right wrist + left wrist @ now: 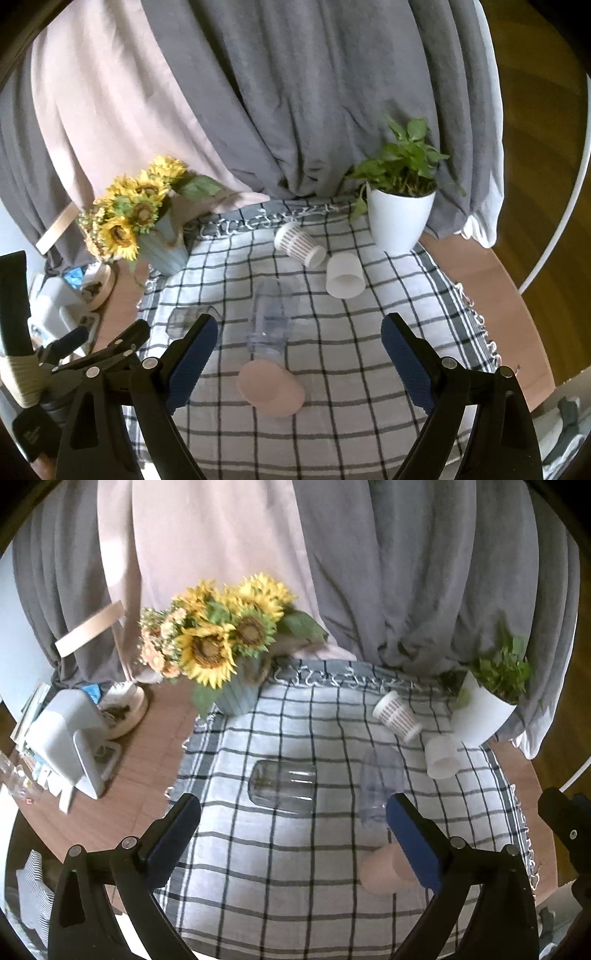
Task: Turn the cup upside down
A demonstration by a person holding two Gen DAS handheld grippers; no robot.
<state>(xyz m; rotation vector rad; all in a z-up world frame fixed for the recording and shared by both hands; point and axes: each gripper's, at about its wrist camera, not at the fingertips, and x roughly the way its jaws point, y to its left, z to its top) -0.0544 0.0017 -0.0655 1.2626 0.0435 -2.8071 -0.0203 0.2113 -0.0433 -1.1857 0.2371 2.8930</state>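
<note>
Both grippers (291, 812) (299, 332) agape above cloth (369, 350); pink cup (271, 387) inverted

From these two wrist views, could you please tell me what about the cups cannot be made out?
- Pink cup: in the left wrist view, the left gripper's finger covers its right side.
- Short clear glass: in the right wrist view, the right gripper's finger hides its near end.
- Tall clear cup: transparent and blurred; its open end is unclear.
- Patterned cup: print too small to read.

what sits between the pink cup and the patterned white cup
A clear plastic cup lying on its side on the checked cloth, clearest in the right wrist view.
</note>
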